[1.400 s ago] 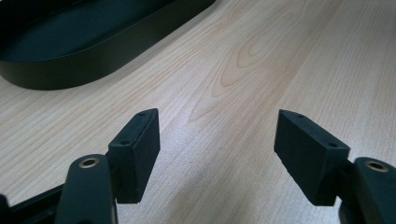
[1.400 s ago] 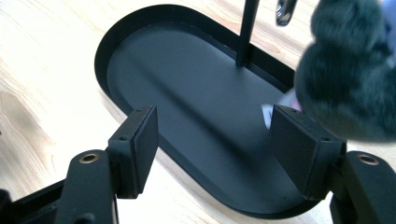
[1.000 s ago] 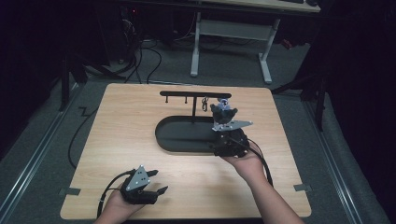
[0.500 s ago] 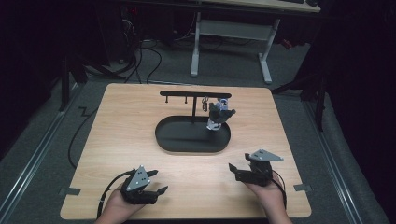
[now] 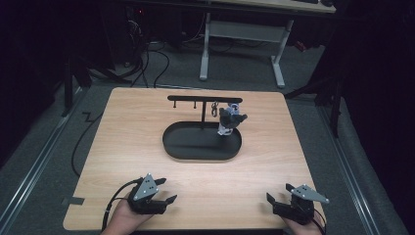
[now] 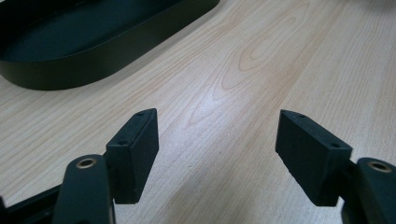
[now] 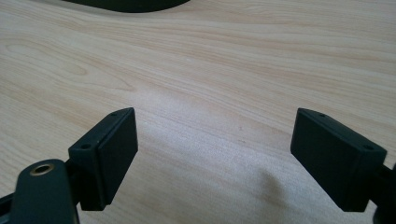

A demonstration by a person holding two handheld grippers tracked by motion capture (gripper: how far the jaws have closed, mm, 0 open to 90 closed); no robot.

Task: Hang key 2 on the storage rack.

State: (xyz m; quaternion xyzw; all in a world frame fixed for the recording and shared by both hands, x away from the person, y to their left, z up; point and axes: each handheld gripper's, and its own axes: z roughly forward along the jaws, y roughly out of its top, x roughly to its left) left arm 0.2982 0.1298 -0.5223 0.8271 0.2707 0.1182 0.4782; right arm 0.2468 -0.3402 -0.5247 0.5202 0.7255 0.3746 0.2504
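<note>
Two matte black grippers are resting low over the pale wood-grain table, empty. The left gripper is standing wide open; the right gripper has just been opening, nothing between its blocky pads. Well beyond the fingertips, a small grey-and-white charm is hanging upright, long axis vertical, from the black T-shaped stand over its smooth oval tray.

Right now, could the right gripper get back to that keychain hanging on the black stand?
Probably yes. The right gripper sits open and empty at the table's near edge, and bare wood lies between it and the keychain on the stand. Only the tray rim sits below it.
</note>
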